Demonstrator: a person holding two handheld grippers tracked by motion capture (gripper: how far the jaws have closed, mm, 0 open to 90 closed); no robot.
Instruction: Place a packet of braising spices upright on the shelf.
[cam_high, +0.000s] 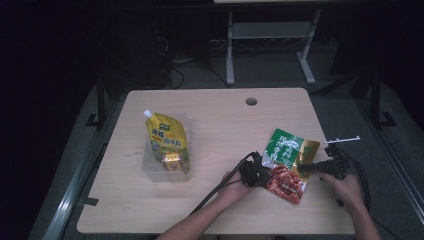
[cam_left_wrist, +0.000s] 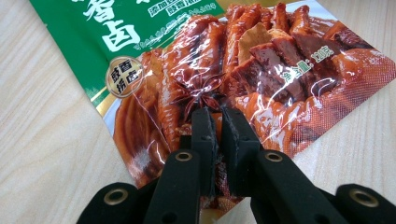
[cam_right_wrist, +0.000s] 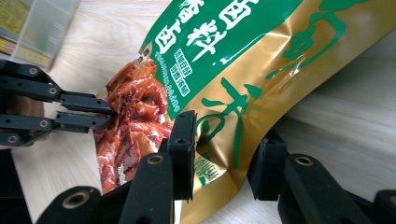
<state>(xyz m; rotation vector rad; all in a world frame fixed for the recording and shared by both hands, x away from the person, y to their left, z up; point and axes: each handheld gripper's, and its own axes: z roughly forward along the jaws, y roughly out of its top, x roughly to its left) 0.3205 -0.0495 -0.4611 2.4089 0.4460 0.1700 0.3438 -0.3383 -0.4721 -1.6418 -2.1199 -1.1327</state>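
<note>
A food packet (cam_high: 287, 160), green and gold with a picture of red braised meat, lies at the right of the wooden table (cam_high: 220, 120). My left gripper (cam_high: 264, 172) comes from the packet's left. Seen up close, this left gripper (cam_left_wrist: 218, 121) has its jaws nearly together, pinching the packet (cam_left_wrist: 261, 60) at its red edge. My right gripper (cam_high: 302, 167) reaches in from the right. In the right gripper view, the right gripper (cam_right_wrist: 229, 130) straddles the lifted gold edge of the packet (cam_right_wrist: 243, 56), jaws still apart. The left gripper (cam_right_wrist: 105, 114) shows beyond.
A clear plastic container (cam_high: 150, 167) at the table's left holds a yellow spouted pouch (cam_high: 167, 140) and a small box (cam_high: 173, 162). A cable hole (cam_high: 251, 101) sits near the far edge. Cables trail from both grippers toward the near edge.
</note>
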